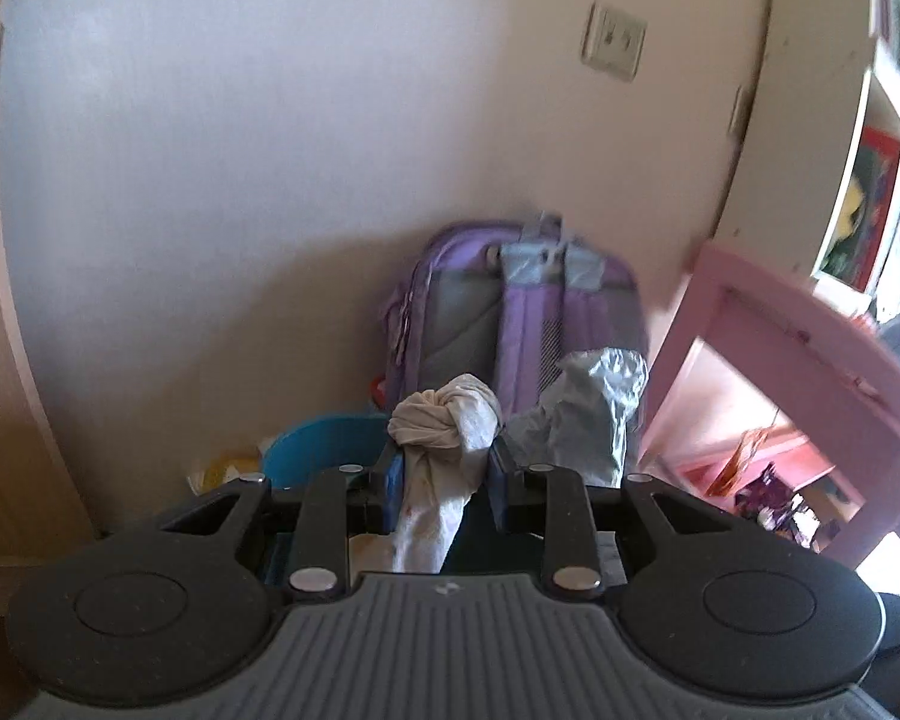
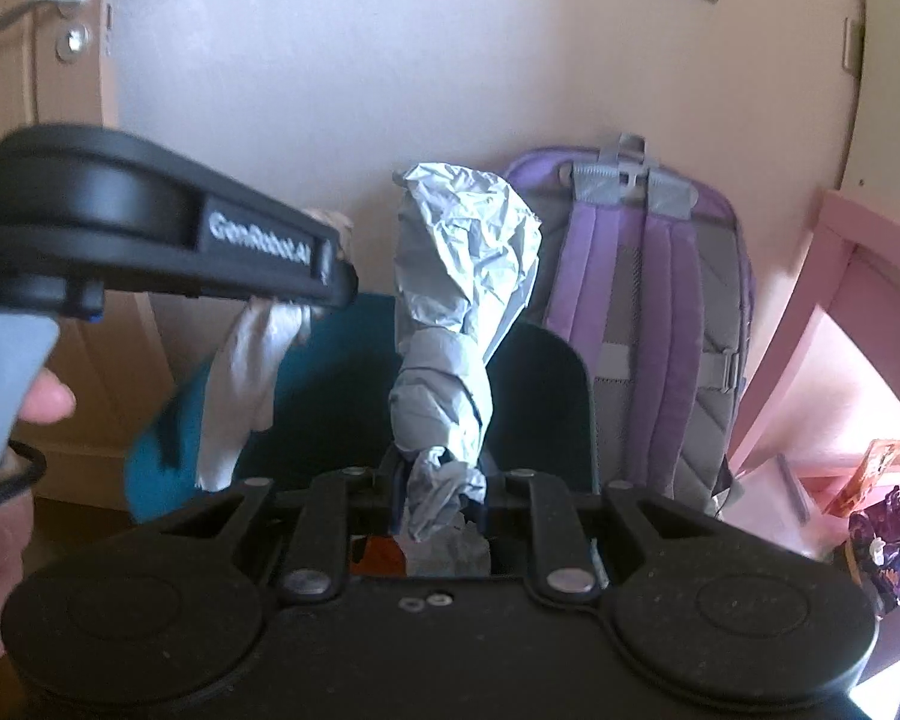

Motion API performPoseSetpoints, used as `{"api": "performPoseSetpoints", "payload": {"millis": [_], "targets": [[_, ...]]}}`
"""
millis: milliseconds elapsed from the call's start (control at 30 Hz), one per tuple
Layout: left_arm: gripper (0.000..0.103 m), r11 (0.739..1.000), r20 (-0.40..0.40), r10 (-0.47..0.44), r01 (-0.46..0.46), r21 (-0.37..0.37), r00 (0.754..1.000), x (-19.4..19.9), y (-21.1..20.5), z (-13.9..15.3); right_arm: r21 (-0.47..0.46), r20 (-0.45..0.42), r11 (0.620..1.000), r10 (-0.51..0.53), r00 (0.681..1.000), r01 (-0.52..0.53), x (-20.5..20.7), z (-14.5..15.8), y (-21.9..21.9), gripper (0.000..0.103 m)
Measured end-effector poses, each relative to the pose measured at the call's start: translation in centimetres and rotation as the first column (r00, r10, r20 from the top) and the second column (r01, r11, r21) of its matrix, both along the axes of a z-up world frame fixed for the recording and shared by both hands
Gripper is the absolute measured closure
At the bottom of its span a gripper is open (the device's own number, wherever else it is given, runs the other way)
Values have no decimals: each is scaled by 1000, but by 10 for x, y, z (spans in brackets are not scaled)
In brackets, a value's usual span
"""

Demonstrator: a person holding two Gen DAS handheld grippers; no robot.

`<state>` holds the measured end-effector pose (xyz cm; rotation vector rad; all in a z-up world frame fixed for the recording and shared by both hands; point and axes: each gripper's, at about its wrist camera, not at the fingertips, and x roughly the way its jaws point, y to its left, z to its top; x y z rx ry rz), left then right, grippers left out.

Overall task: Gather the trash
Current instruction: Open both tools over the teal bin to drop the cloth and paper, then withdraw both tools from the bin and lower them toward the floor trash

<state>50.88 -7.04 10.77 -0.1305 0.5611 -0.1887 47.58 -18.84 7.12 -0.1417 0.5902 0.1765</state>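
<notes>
Against the pale wall, in the left wrist view, the left tool [image 1: 444, 468] is clamped nearly closed on a twisted white tissue [image 1: 444, 426], whose knotted end sticks up past the fingertips while its tail hangs back between them. Beyond it sits a blue bin [image 1: 324, 444], with a purple backpack [image 1: 510, 312] leaning on the wall behind and a pink shelf unit [image 1: 810, 348] to the right. A crumpled grey paper [image 1: 588, 414] shows just right of the tissue.

Seen from the right wrist, the right tool [image 2: 444, 480] pinches the lower end of that grey paper [image 2: 462, 276], which stands up in a long crumpled twist. The left tool [image 2: 336, 276] crosses the upper left, the tissue [image 2: 240, 378] dangling from it above the bin [image 2: 162, 468].

Both pieces of trash are in hand, so the carrying step looks nearly over. Next, each tool needs to hang over the bin's mouth before opening, so nothing drops beside it.
</notes>
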Motion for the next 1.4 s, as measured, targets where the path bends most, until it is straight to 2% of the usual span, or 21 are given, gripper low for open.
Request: {"api": "performPoseSetpoints", "payload": {"millis": [233, 333, 533, 600, 633, 667, 733, 1000, 1200, 1400], "targets": [[76, 999, -101, 2, 2, 34, 995, 39, -6, -46, -44, -57, 999, 19, 998, -22, 21, -26, 3, 81], [76, 998, -153, 4, 5, 55, 988, 51, -8, -64, -54, -77, 998, 17, 997, -21, 24, -34, 5, 77], [75, 996, -229, 5, 15, 87, 973, 61, -11, -83, -43, -73, 999, 18, 997, -21, 23, -32, 5, 72], [69, 996, -234, -6, 26, 81, 972, 60, -11, -81, -32, -69, 999, 14, 997, -16, 23, -29, 2, 70], [57, 996, -237, -7, 27, 83, 972, 58, -10, -80, -25, -66, 1000, 14, 998, -16, 21, -28, 2, 67], [40, 996, -235, 0, 21, 88, 972, 57, -11, -79, -19, -63, 1000, 19, 998, -20, 18, -27, 2, 66], [29, 997, -207, 5, 12, 80, 978, 50, -10, -74, -16, -50, 1000, 22, 999, -22, 13, -24, 2, 62], [29, 992, -161, -29, 48, 118, 986, 17, -15, -48, -4, -14, 1000, 31, 999, -31, -20, 0, 3, 59], [28, 993, -138, -44, 59, 107, 989, -21, -9, -21, -4, 10, 999, 48, 999, -48, -67, 21, 2, 57], [27, 989, -109, -56, 70, 130, 992, -70, -3, -1, 7, 18, 997, 71, 997, -72, -113, 34, 2, 54]]}}
